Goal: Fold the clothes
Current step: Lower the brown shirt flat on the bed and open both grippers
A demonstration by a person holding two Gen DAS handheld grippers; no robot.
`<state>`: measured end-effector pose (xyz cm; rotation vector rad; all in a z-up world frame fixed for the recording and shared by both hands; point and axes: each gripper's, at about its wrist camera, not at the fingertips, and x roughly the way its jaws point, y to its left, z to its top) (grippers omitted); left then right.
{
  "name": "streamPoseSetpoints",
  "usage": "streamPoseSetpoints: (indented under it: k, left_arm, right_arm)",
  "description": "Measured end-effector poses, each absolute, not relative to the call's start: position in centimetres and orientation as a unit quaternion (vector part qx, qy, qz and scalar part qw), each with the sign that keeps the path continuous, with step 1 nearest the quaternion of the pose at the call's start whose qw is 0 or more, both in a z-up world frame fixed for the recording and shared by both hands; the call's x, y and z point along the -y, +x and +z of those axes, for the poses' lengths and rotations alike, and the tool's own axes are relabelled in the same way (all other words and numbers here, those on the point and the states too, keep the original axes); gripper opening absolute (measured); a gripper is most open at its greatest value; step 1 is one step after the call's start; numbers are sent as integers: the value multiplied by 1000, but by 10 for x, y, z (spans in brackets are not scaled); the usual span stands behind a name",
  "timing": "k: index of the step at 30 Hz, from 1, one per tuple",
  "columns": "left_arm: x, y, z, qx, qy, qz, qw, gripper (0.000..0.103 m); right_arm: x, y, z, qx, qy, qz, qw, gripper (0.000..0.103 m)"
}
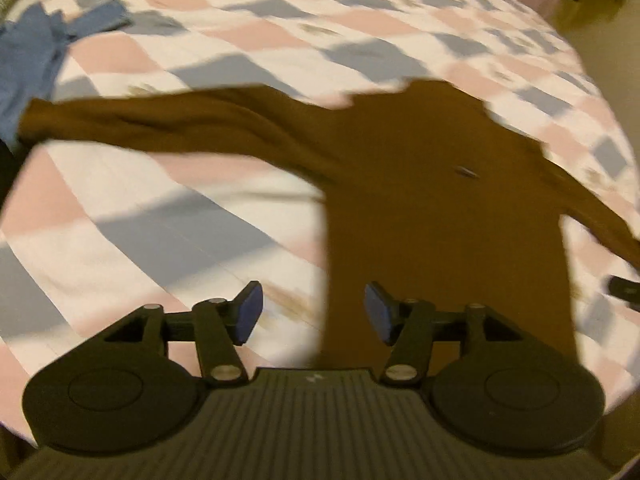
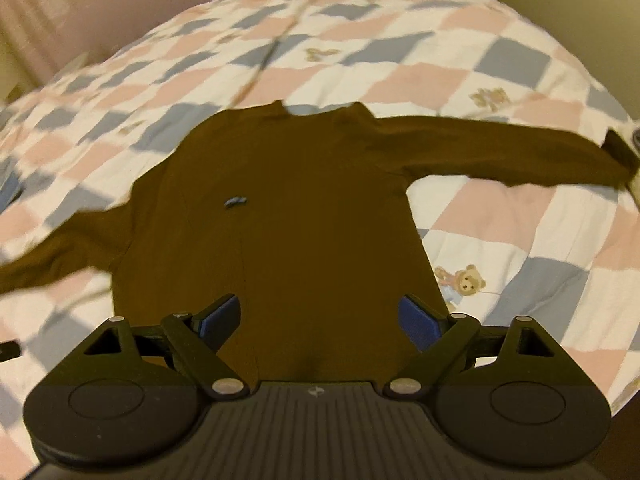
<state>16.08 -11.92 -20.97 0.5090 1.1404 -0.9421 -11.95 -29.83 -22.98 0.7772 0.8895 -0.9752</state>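
Brown knit, a long-sleeved sweater [image 2: 280, 216], lies flat, front up, on the checked quilt [image 2: 500, 216], sleeves spread toward 9 and 3 o'clock, hem nearest me. I judge it light, limp and stretchy: it will sag and crease, not slide. My left gripper [image 1: 312, 312] and right gripper [image 2: 320, 320] both hang spread wide, holding nothing, over the hem. I'd pinch a cuff or shoulder seam. A blue garment [image 1: 32, 52] sits at 10 o'clock.

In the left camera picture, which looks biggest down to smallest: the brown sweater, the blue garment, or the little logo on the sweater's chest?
1. brown sweater
2. blue garment, partly cut off at the edge
3. chest logo
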Motion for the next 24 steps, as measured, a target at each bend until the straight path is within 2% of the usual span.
streamPoseSetpoints:
  k: [5, 11, 24]
  left_arm:
    - [110, 85, -176, -487, 245, -434, 717, 66]
    - [93, 42, -141, -445, 261, -454, 726, 71]
    - [17, 14, -126, -408, 304, -487, 710, 72]
  right_arm:
    - [262, -160, -200, -405, 344, -429, 730, 92]
    - [226, -206, -170, -400, 340, -443, 727, 94]
    - [129, -226, -149, -396, 326, -475, 715, 96]
